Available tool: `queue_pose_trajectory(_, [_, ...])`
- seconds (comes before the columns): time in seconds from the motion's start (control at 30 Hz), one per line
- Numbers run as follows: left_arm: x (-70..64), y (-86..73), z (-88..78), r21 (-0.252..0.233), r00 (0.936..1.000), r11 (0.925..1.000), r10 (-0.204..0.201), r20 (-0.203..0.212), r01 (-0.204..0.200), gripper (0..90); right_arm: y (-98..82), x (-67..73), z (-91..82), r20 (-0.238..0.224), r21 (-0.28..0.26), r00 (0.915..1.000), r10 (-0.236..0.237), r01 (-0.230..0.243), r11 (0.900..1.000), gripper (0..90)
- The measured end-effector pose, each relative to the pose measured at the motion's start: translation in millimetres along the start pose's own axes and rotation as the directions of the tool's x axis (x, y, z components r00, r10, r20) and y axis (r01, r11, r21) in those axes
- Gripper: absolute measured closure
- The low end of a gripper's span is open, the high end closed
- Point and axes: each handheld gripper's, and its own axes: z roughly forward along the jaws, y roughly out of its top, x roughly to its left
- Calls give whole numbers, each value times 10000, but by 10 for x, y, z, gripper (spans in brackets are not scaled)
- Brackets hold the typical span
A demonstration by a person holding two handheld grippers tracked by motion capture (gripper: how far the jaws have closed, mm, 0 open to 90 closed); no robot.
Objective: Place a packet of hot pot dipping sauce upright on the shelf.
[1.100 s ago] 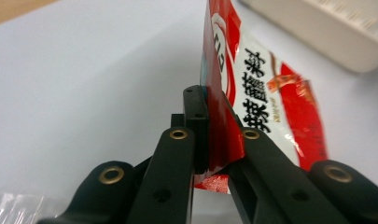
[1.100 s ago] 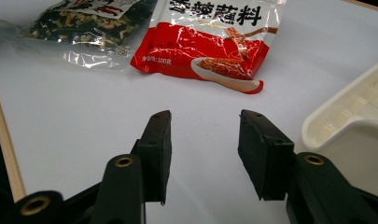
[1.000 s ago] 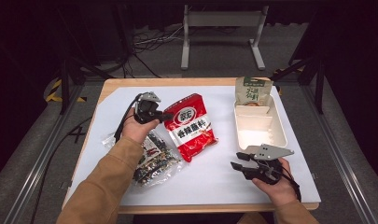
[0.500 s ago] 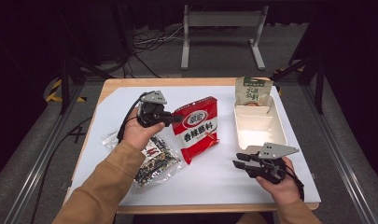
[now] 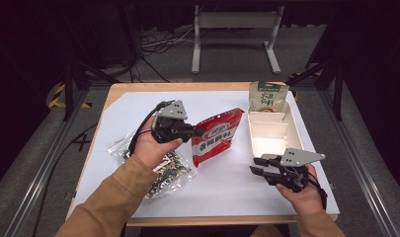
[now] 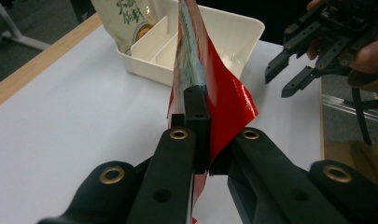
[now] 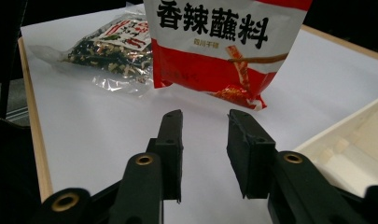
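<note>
A red and white seasoning packet (image 5: 218, 134) is lifted and tilted over the middle of the table, with my left gripper (image 5: 196, 131) shut on its left edge. In the left gripper view the packet (image 6: 224, 93) stands edge-on between the closed jaws of that gripper (image 6: 197, 112). My right gripper (image 5: 255, 166) hovers open near the table's front right, just in front of the white tray (image 5: 292, 129). Through the right gripper view, the open gripper (image 7: 204, 140) faces the packet (image 7: 224, 46) with nothing between its fingers.
A clear bag of dark mixed snacks (image 5: 163, 165) lies at the front left, under the left forearm. A green and tan pouch (image 5: 267, 96) stands in the far compartment of the divided tray. The table's wooden edge (image 5: 187, 86) borders the white sheet.
The left gripper has lifted the red packet off the table and carried it right toward the tray, tilting it up. The right gripper has stayed about where it was.
</note>
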Motion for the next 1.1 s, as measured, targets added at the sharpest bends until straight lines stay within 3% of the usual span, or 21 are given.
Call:
queue_pose_trajectory(0.23, [-163,88,-48,-43,9969,9986,522,593,-520,891,155,-35,-60,-3,-30,9997,-253,253,9997,542])
queue_pose_trajectory(0.6, [-450,212,-55,-134,9789,9904,1382,1504,-1378,891,255,-113,-30,-291,-181,9994,-179,174,9997,483])
queue_pose_trajectory(0.67, [-485,220,-51,-113,9754,9883,1520,1598,-1521,891,272,-110,-5,-533,-332,9984,-188,170,9993,480])
queue_pose_trajectory(0.8, [-503,220,-30,-95,9708,9856,1682,1713,-1691,890,307,-66,44,-1335,-612,9908,-234,153,9980,564])
queue_pose_trajectory(0.93, [-506,217,-30,-78,9696,9845,1740,1723,-1753,890,320,-45,73,-1528,-499,9877,-329,255,9984,623])
queue_pose_trajectory(0.97, [-505,213,-34,-83,9704,9846,1734,1679,-1745,890,326,-42,97,-1610,-303,9861,-421,377,9988,699])
queue_pose_trajectory(1.1, [-480,190,-71,-190,9756,9870,1609,1494,-1599,890,337,-48,97,-2010,-289,9787,-428,377,9989,813])
